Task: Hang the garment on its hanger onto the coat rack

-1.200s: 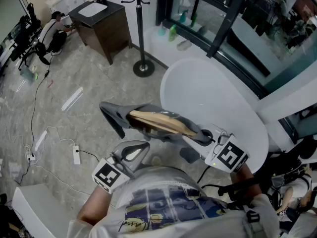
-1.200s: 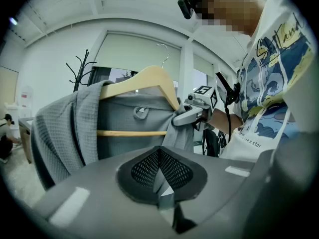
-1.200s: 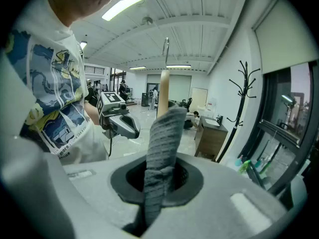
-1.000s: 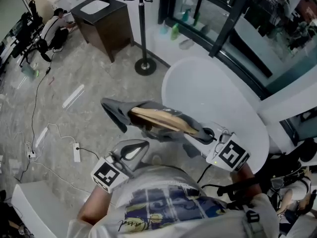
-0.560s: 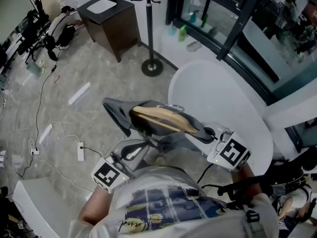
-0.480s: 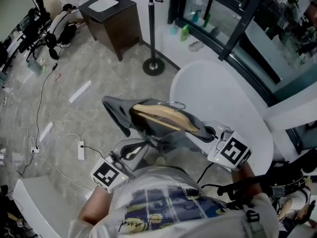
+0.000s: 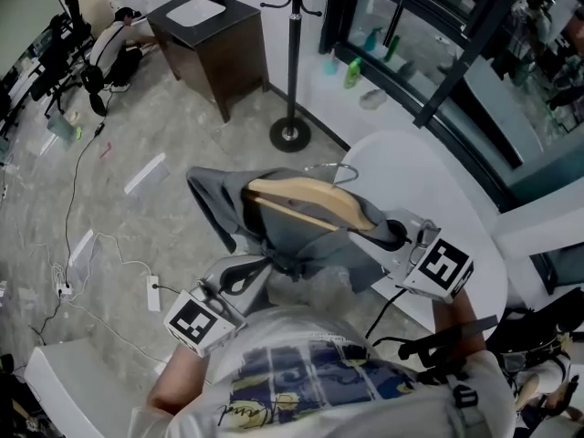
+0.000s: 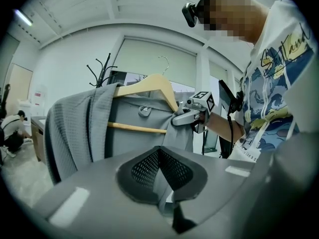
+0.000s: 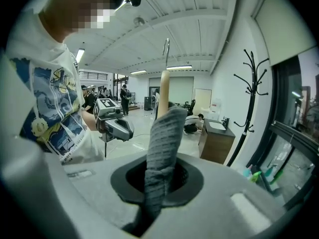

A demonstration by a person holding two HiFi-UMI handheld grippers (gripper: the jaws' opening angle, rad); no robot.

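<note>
Background coat rack point(image 7: 294, 62) top cropped; hanger point(image 7: 310, 203) half under garment point(image 7: 219, 210).

— Is the way to the coat rack point(image 7: 293, 53) free?
— Yes, I see bare floor point(image 7: 182, 126) up to its base. The round white bench point(image 7: 429, 181) stands at the right, and the dark cabinet point(image 7: 219, 39) stands left of the rack.
— And between your left tool point(image 7: 260, 270) and right tool point(image 7: 394, 237)?
— The garment point(image 7: 301, 235) fills that gap.

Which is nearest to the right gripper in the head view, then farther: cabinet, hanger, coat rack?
1. Hanger, just left of the right gripper, inside the garment.
2. Coat rack, ahead, upper middle.
3. Cabinet, far upper left.
</note>
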